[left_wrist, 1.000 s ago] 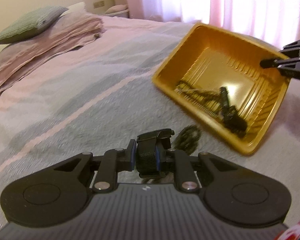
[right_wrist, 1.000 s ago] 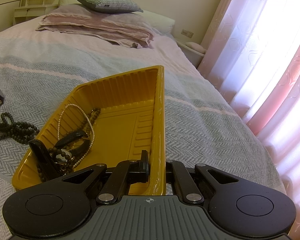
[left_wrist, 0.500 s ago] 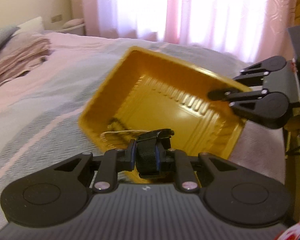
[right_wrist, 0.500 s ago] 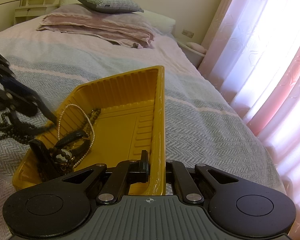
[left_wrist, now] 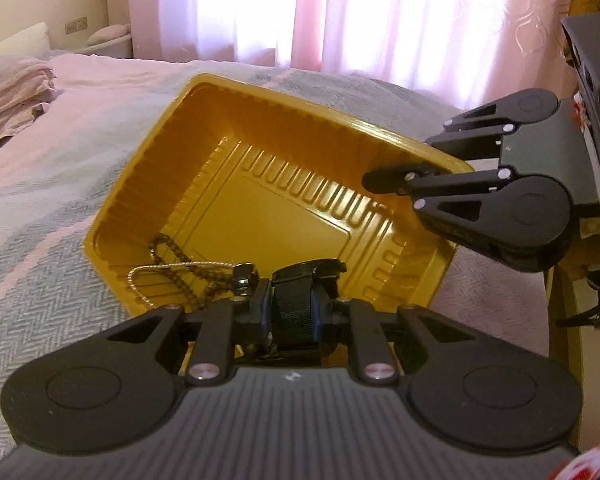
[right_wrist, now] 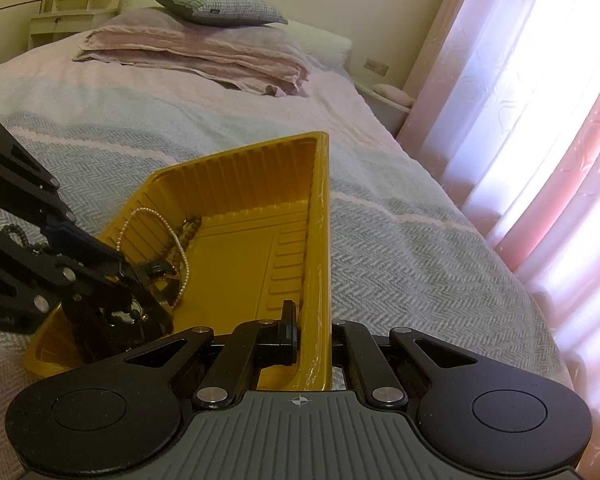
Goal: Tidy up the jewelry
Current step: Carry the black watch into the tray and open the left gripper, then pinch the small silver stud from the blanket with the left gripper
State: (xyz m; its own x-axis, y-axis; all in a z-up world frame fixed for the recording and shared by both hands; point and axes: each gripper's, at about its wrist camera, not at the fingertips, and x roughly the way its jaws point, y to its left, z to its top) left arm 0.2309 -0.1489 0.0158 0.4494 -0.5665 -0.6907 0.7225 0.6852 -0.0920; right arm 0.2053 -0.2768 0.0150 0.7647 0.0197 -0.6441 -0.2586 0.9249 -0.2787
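A yellow plastic tray lies tilted on the bed. My right gripper is shut on the tray's right rim. My left gripper is shut on a black band and hangs over the tray's low corner. That corner holds a pearl string, a dark bead string and a watch. Another dark bead string lies on the cover left of the tray, partly hidden by the left gripper.
Folded pink blankets with a checked pillow lie at the head of the bed. Pink curtains hang along the bed's right side, with a small bedside stand in the corner. The herringbone cover spreads around the tray.
My left gripper has swung across to the tray with the black band and now reaches over its low corner. The right gripper and the tray have not moved.
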